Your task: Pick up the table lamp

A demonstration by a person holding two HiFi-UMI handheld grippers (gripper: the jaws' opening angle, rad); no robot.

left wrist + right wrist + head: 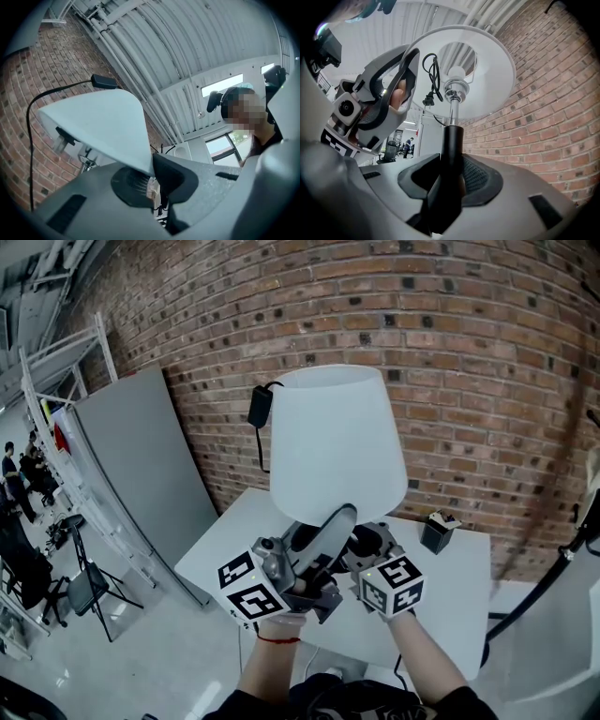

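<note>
Though unseen overhead — stem (pixel 451 152) between fingers (pixel 482 176)

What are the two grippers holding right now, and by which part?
Both hold the table lamp: the right gripper has its jaws clamped on the black stem, and the left gripper pinches the lower rim of the shade.

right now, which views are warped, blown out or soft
Head view: sharp, but the fisheye bows the brick wall courses; the lamp shade is evenly lit, no glare. Left gripper view: the window is blown out, and a mosaic patch sits at the right. Right gripper view: the black lamp stem, close to the lens, shows no surface detail.
</note>
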